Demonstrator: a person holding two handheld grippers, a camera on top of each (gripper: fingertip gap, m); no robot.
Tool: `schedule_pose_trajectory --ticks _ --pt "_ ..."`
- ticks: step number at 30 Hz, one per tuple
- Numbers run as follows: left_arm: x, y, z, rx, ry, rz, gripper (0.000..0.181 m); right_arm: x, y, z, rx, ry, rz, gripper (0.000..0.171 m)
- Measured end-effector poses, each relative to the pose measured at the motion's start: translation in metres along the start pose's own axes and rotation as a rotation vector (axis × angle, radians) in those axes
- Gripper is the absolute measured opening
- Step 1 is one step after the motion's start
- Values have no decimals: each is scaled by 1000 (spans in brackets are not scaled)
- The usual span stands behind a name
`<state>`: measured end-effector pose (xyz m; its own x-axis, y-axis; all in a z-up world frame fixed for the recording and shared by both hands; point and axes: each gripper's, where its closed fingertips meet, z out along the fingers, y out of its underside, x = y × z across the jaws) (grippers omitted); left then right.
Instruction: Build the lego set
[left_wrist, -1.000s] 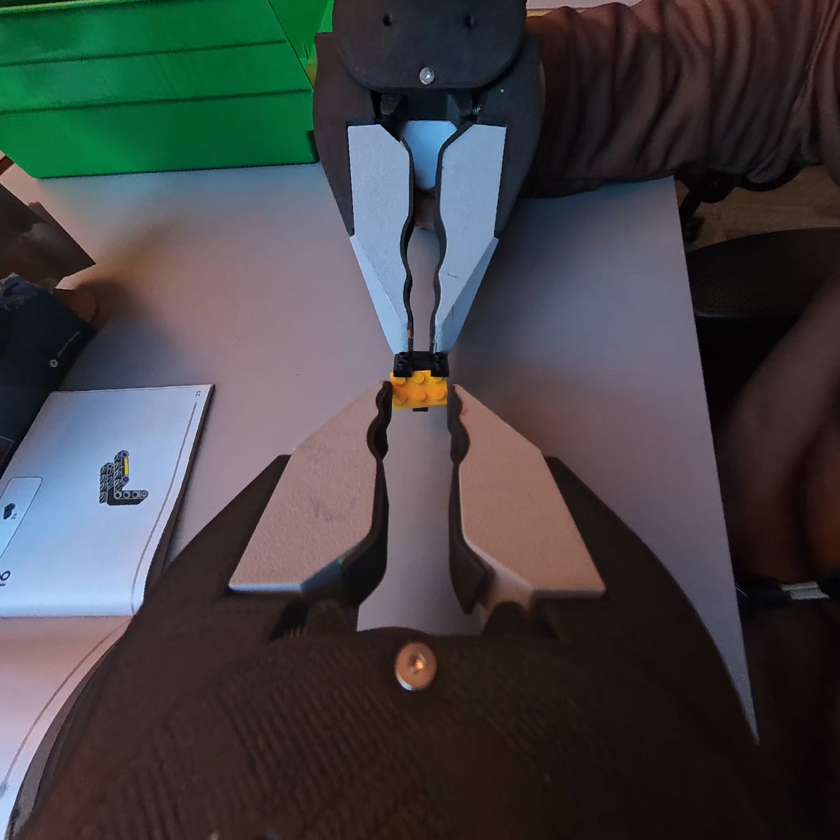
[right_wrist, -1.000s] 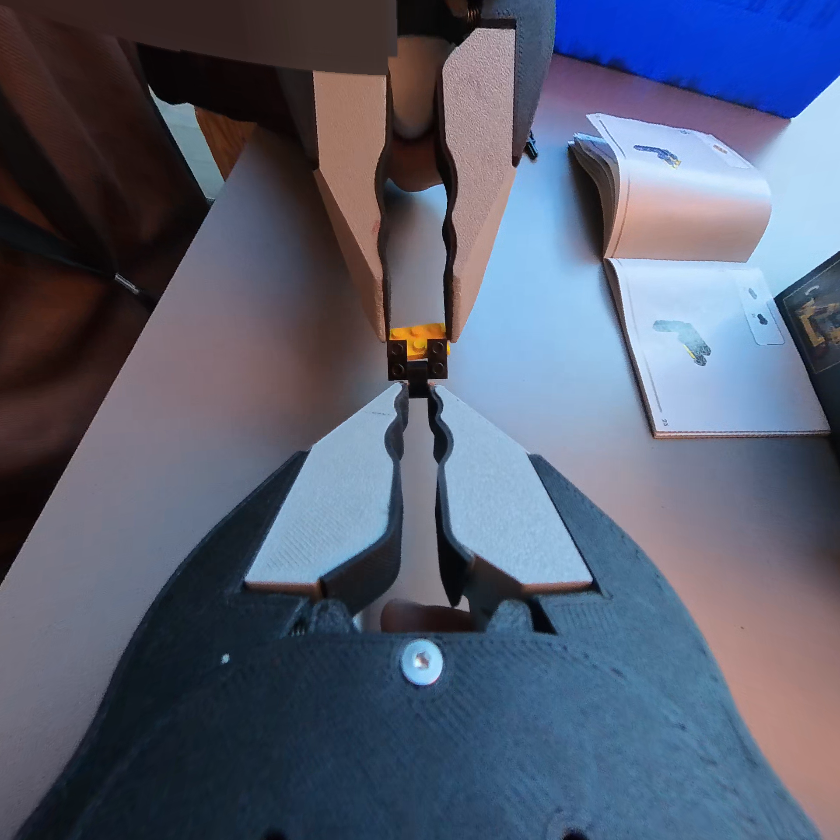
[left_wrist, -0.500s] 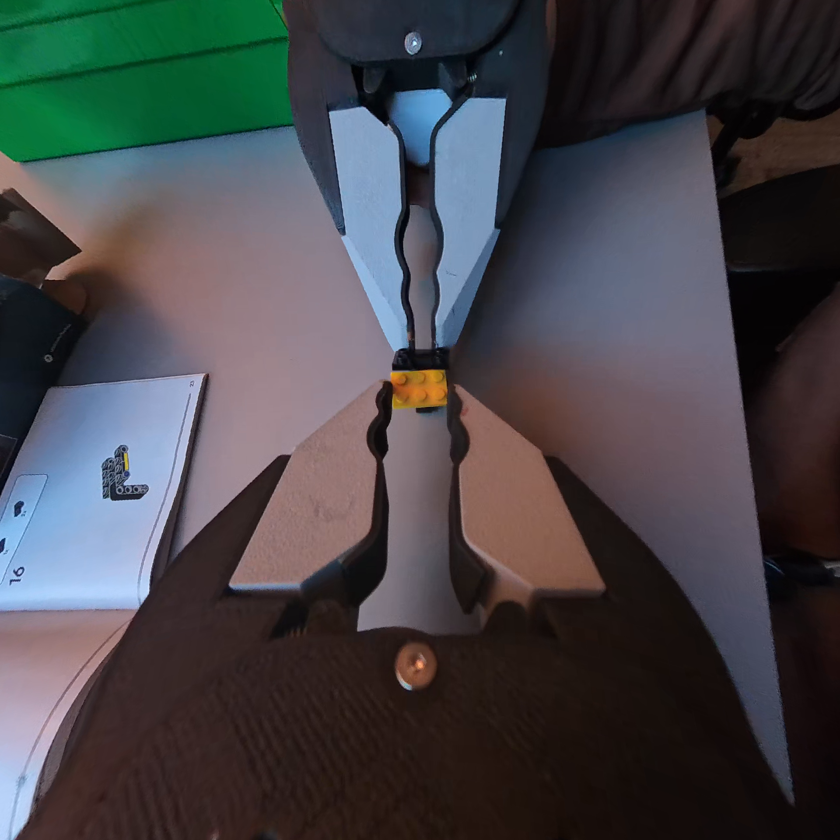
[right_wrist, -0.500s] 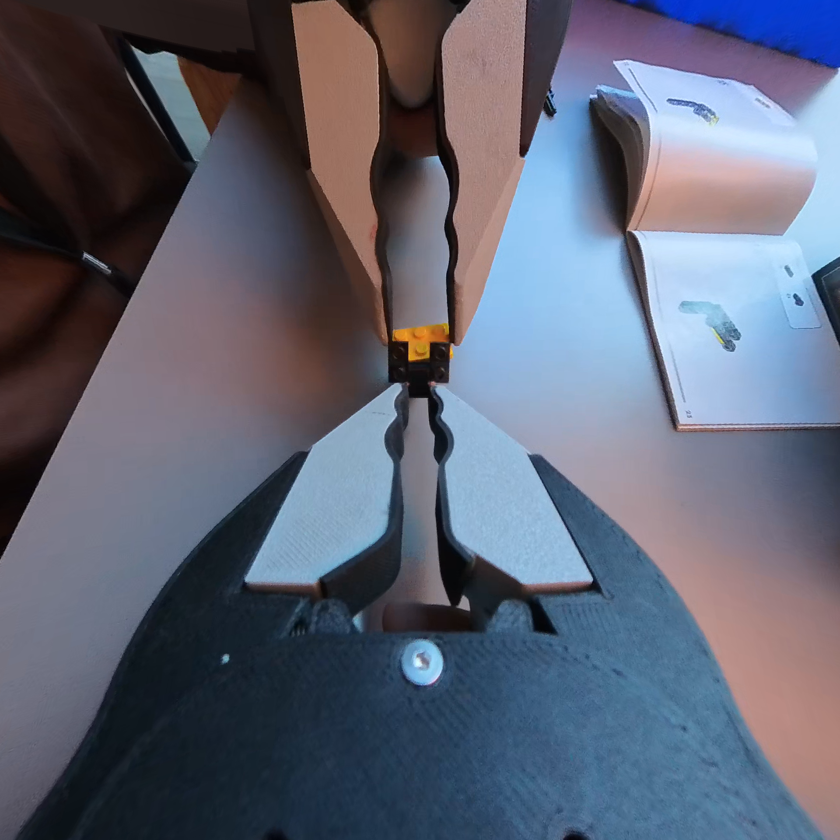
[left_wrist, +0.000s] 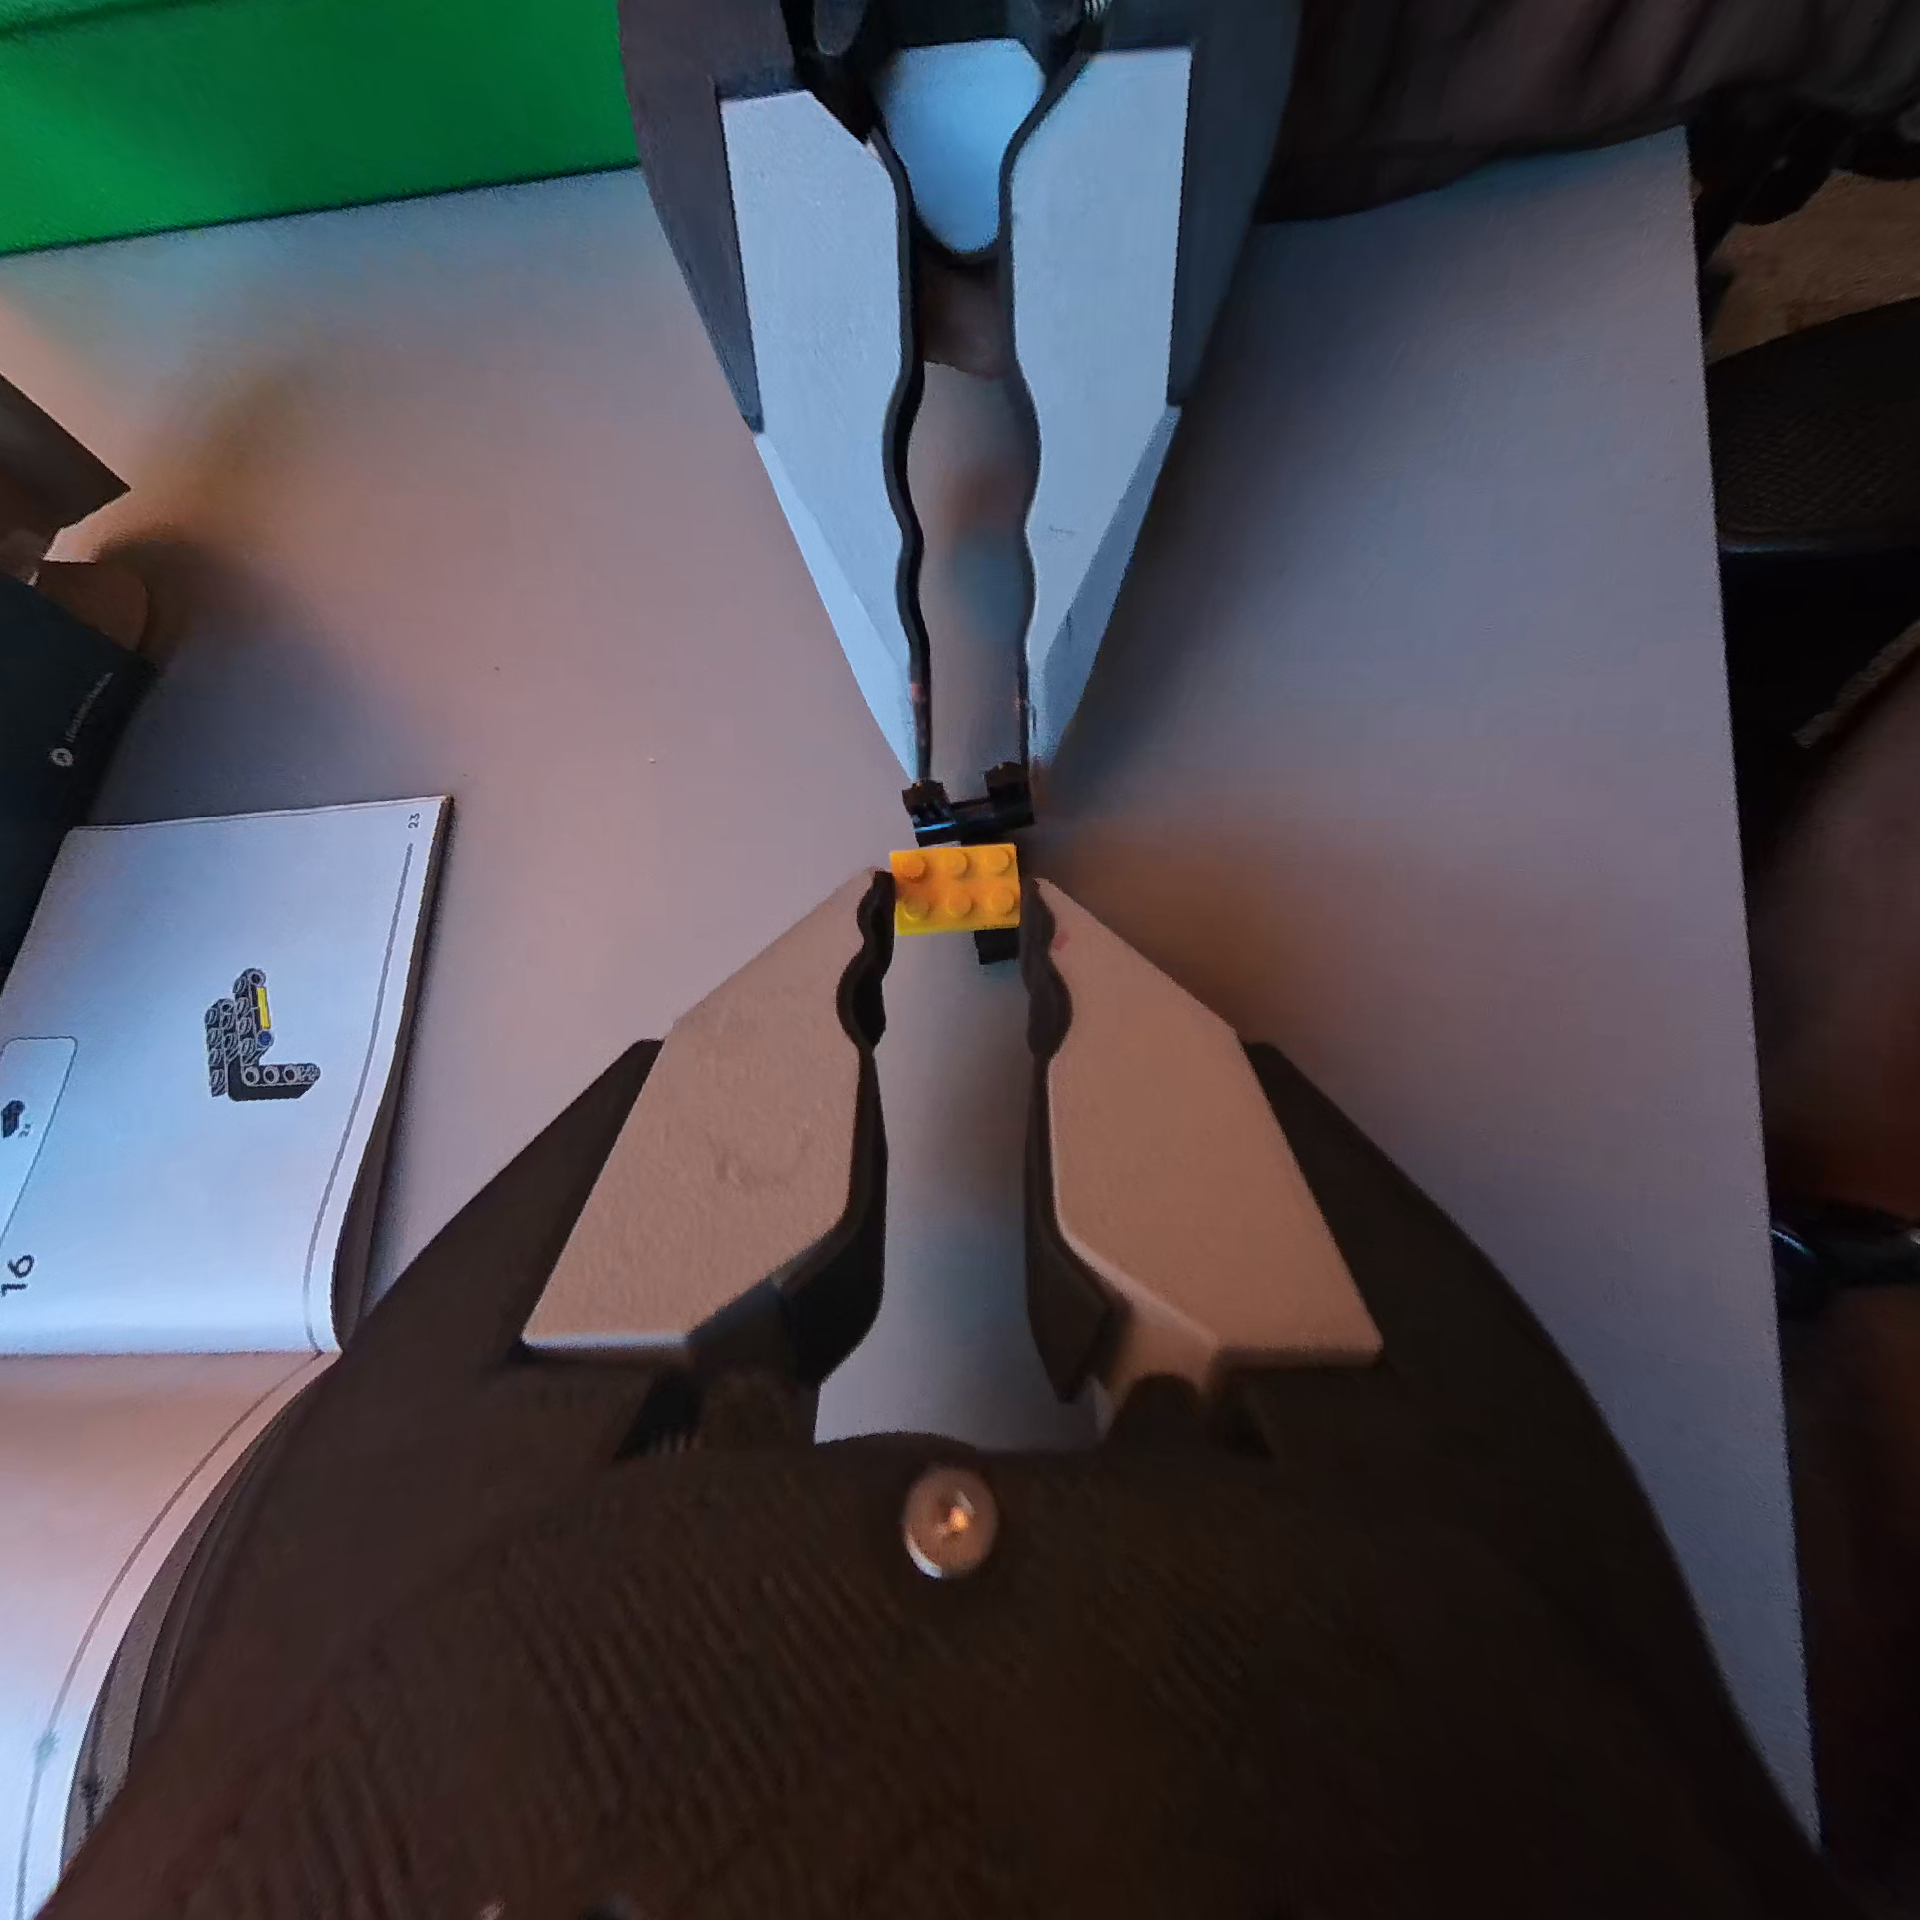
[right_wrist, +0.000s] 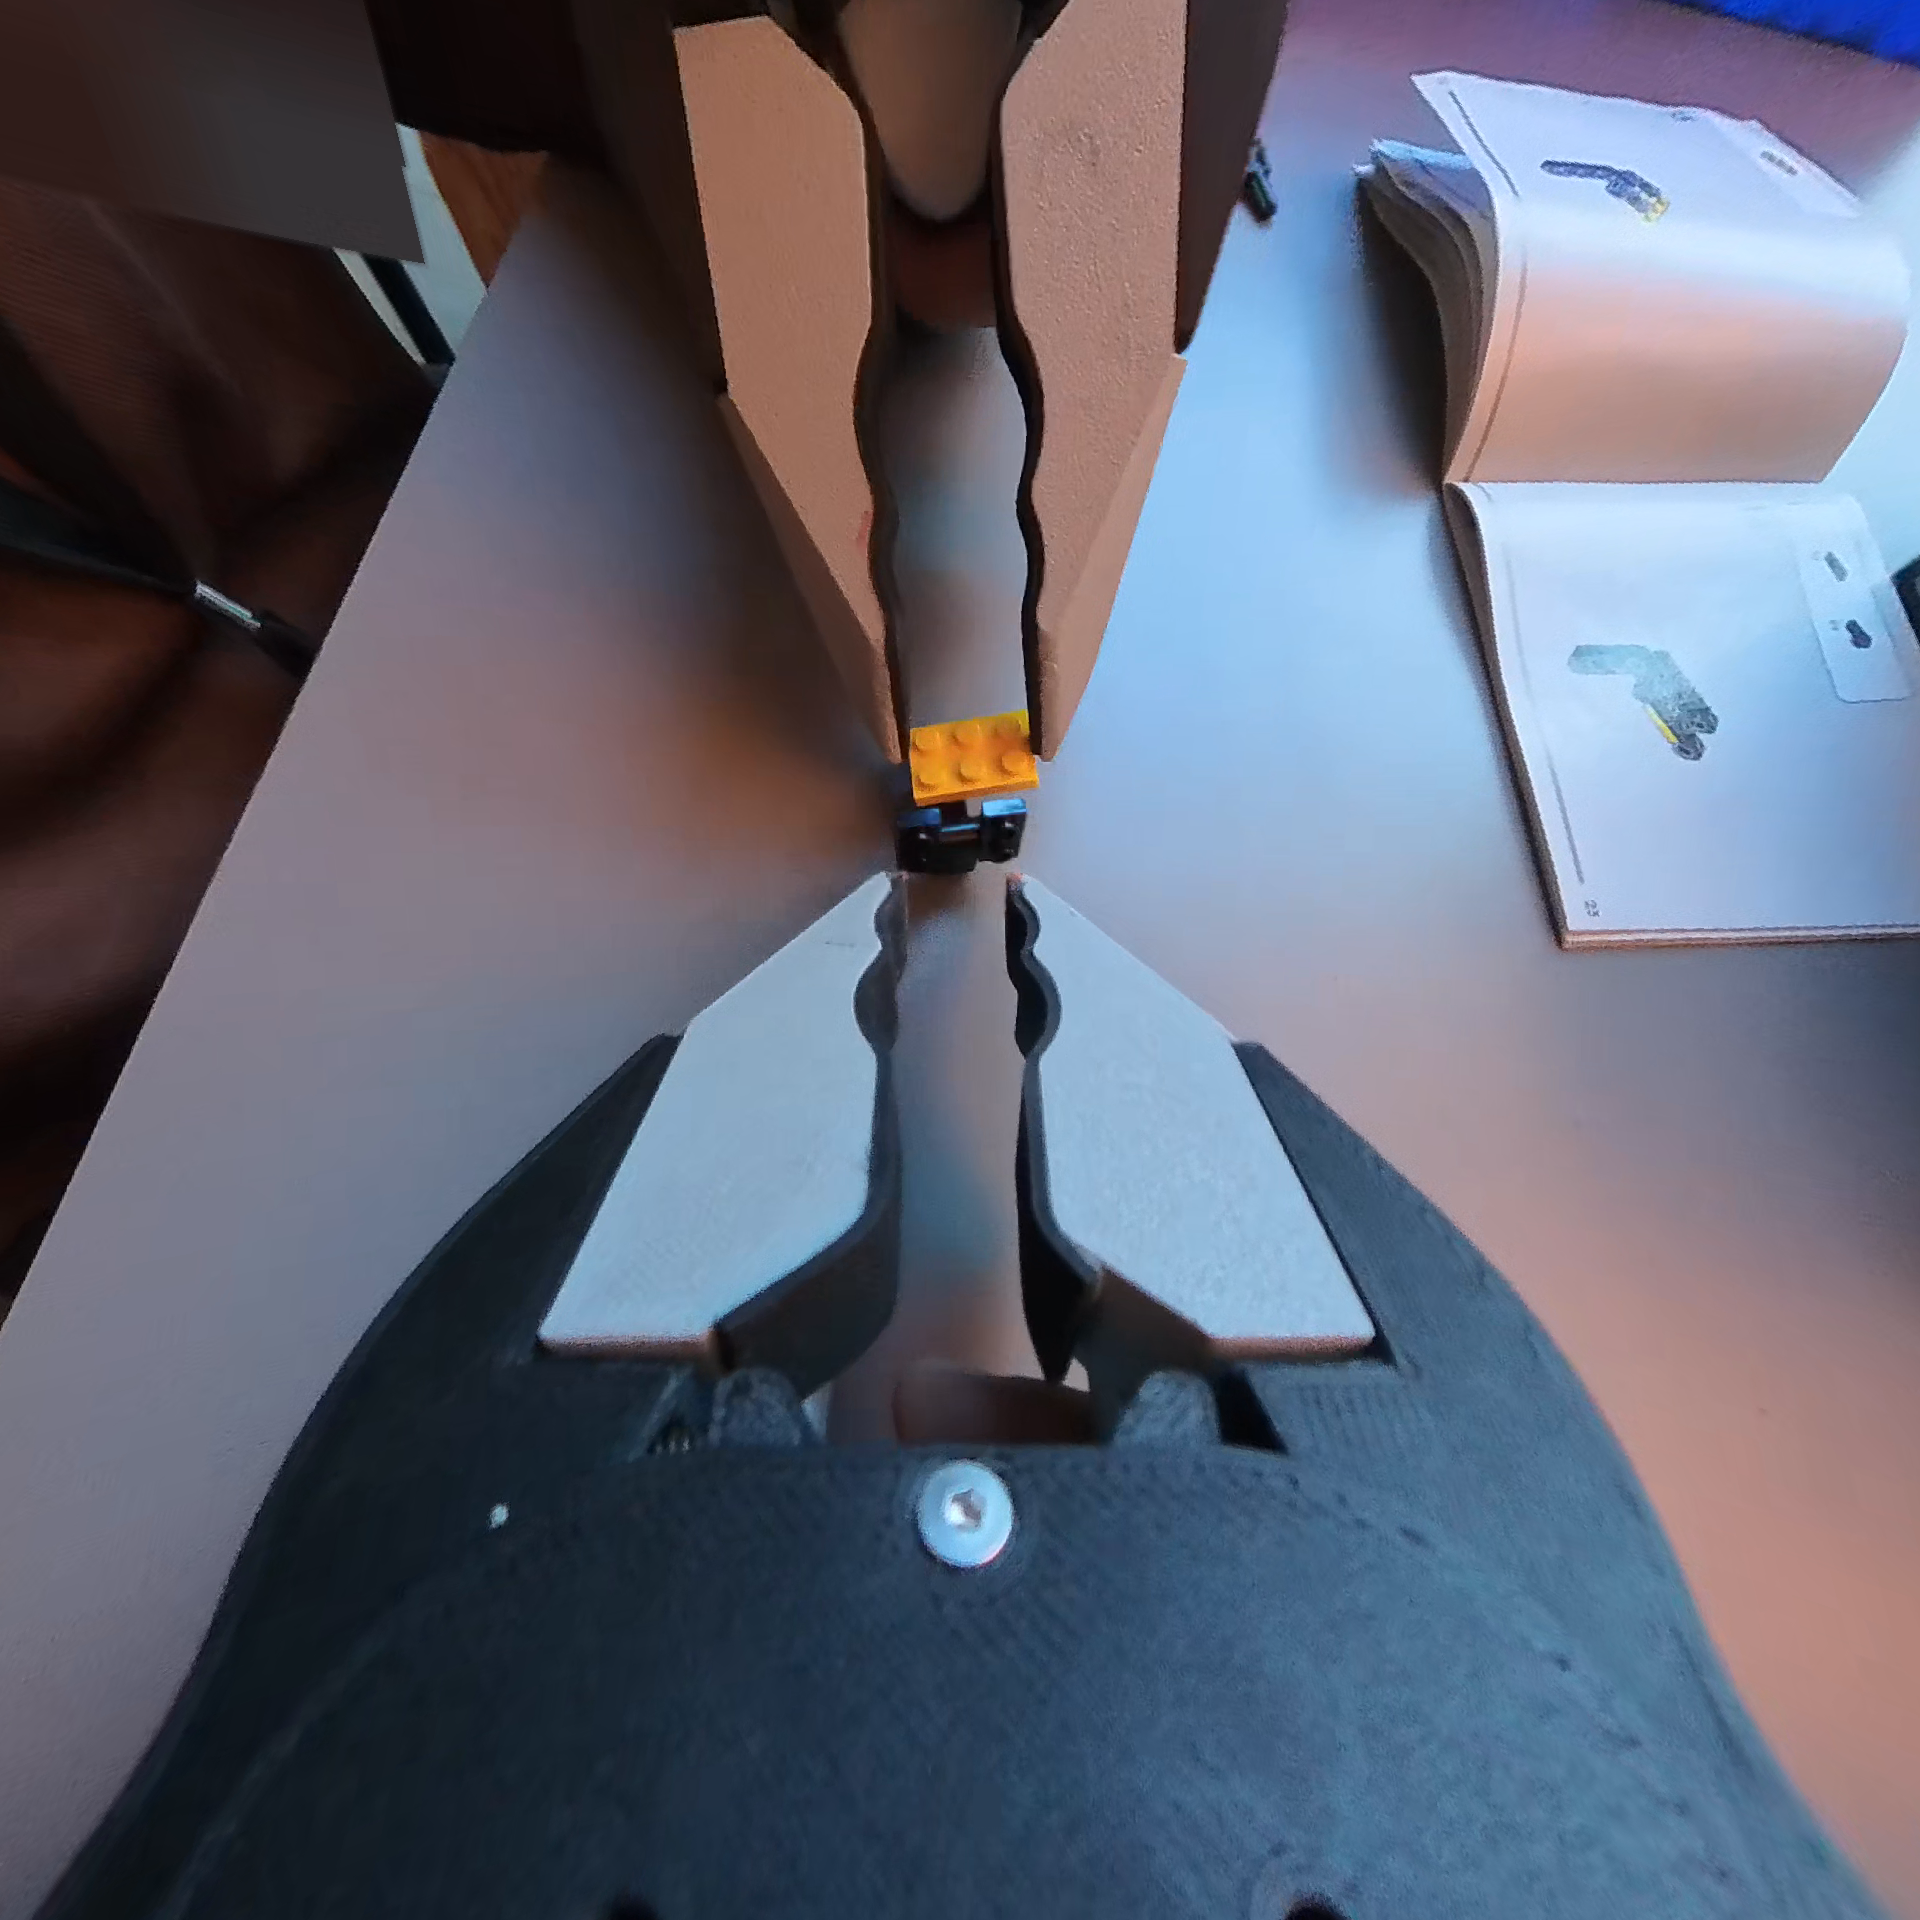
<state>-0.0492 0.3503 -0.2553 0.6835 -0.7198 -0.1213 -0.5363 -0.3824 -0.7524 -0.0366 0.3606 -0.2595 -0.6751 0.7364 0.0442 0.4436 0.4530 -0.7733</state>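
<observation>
A yellow 2x3 plate is clamped between the tips of my left gripper, above the grey table. A small black lego piece hangs at the plate's far edge, and a black bit shows under the plate. My right gripper comes in from the opposite side. In the right wrist view my right gripper has its jaws apart. The black piece lies just past its tips, under the yellow plate. I cannot tell whether the tips still touch the black piece. The left gripper faces it.
An open instruction booklet lies left of my left gripper; it also shows in the right wrist view. Green boxes stand at the back, a black box at the left. The table edge is close on the right. A sleeve is behind.
My right gripper's jaws have widened; they were pinched on the black piece. Both grippers have moved closer to the table. The yellow plate stays in my left gripper.
</observation>
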Motion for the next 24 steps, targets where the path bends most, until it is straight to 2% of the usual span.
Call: schedule_pose_trajectory --ticks 1,8,13,18,24 --pt "0 0 0 -3 -1 2 22 1 -1 -2 11 1 5 15" --pt "-3 -17 -12 89 -20 23 21 8 -36 -26 215 30 37 18" --pt "-2 -51 -33 257 -150 247 21 8 -48 -26 274 -29 163 8" --pt "-7 -53 -32 249 -241 329 21 2 -57 -35 357 -168 290 22" --pt "-5 -51 -26 232 -246 342 21 4 -53 -27 344 -204 375 5"
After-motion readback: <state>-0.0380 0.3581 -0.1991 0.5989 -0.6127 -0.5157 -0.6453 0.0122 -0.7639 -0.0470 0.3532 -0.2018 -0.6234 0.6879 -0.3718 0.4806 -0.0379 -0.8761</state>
